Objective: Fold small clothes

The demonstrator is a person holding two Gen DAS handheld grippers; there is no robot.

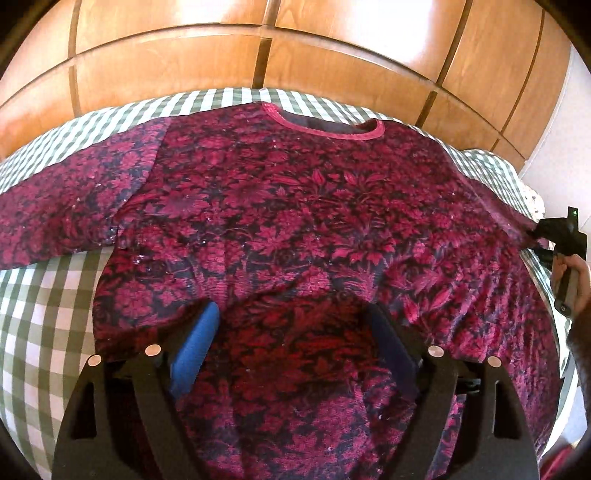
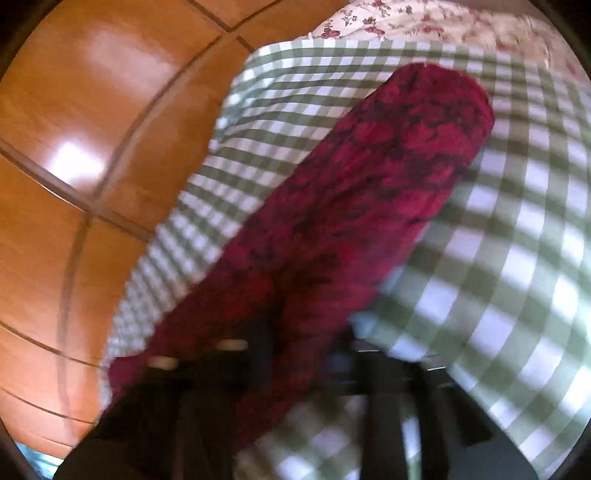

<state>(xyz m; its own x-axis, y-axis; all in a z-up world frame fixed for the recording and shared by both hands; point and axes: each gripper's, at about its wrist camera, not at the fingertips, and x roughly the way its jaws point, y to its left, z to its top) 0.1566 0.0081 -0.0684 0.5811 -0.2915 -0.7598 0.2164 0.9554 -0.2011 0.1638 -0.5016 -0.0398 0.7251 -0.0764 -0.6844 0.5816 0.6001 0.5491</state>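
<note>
The top (image 1: 295,206) is laid flat on the bedcover (image 1: 44,302), neckline (image 1: 325,127) at the far side toward the wooden panelling (image 1: 166,77), which stands right behind the bed. One sleeve (image 1: 66,221) is spread out to the left, resting on the cover. The other sleeve is stretched off to the right, where its end is pinched by the right gripper (image 1: 543,236), with a hand (image 1: 570,280) seen just behind it. The left gripper (image 1: 291,321) is placed over the near part of the top, jaws spread wide, fabric lying between and under them. In the right wrist view, the sleeve (image 2: 369,206) is run up from the gripper across the bedcover (image 2: 498,277), with a pillow (image 2: 424,22) behind that and the panelling (image 2: 74,147) off to the left.
</note>
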